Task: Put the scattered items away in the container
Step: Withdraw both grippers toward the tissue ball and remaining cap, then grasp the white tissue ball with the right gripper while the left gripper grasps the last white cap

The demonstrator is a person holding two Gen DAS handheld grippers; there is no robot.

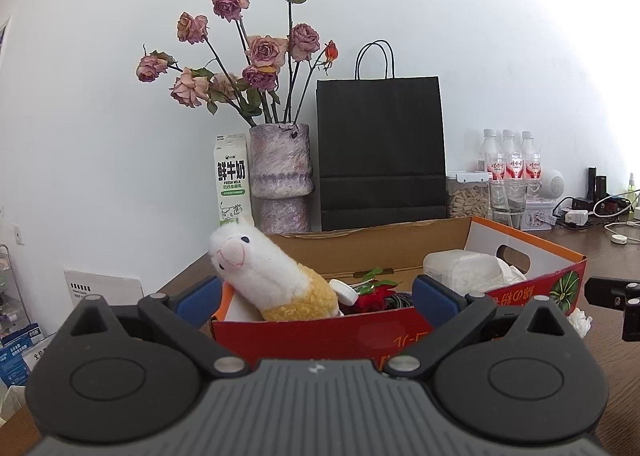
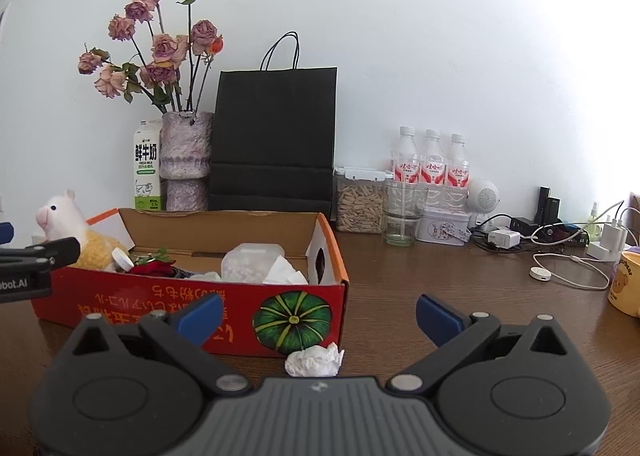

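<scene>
We see the left gripper [image 1: 316,296] at lower centre of its view, blue pads spread wide, nothing between them, facing the red cardboard box [image 1: 320,332]. In the box: plush alpaca [image 1: 272,276] leaning at the left end, red rose [image 1: 374,296], clear plastic tub [image 1: 452,268], white tissue [image 1: 508,274]. Right gripper [image 2: 320,316] also spread wide and empty, low in its frame. Crumpled tissue ball [image 2: 314,362] lies on the wooden table [image 2: 440,288], just beside the box's front wall, between that gripper's pads in the picture.
</scene>
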